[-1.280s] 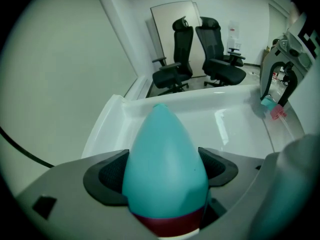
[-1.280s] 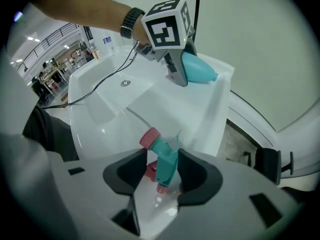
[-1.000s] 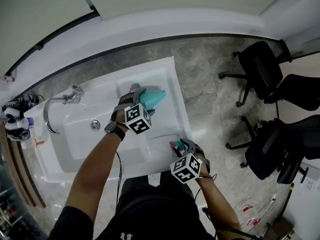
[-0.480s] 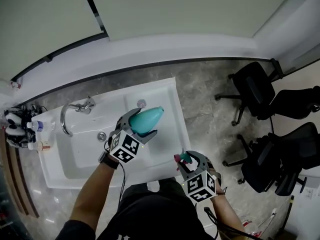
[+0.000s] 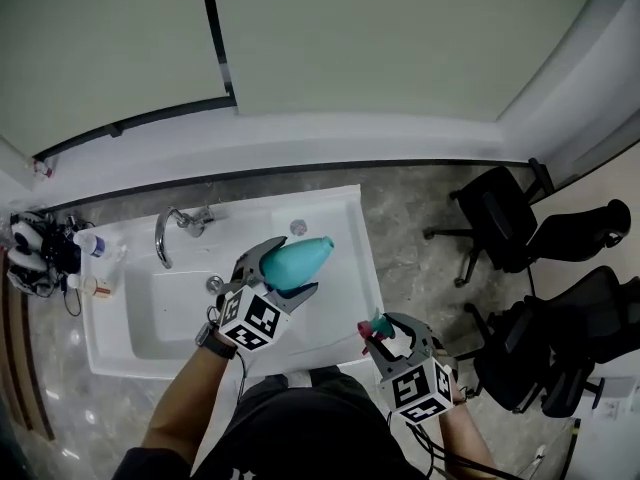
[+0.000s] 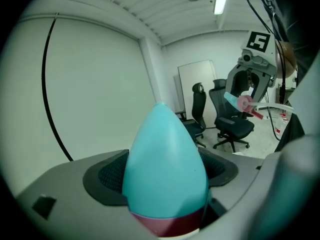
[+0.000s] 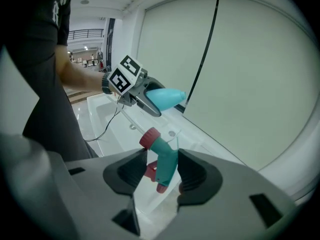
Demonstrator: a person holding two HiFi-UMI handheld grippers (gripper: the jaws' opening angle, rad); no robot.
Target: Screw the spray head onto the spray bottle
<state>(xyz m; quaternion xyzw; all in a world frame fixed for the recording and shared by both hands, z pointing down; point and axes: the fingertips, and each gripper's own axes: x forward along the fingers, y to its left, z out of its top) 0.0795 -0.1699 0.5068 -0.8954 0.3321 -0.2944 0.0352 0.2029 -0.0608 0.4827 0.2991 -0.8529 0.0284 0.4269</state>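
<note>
The left gripper (image 5: 285, 271) clamps the bottle (image 5: 302, 259), the right gripper (image 5: 386, 331) pinches the head (image 5: 376, 323), well apart; I would line them up squarely before turning.

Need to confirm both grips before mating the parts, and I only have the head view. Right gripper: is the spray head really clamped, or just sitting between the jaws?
Observer: Clamped. The right gripper view shows the right gripper shut on the spray head by its teal body, with the pink collar sticking out above the jaws.
Operator: And the left grip?
Observer: The left gripper view shows the left gripper clamped on the bottle at its wide end, beside a dark red band. The narrow end points away from the gripper.
</note>
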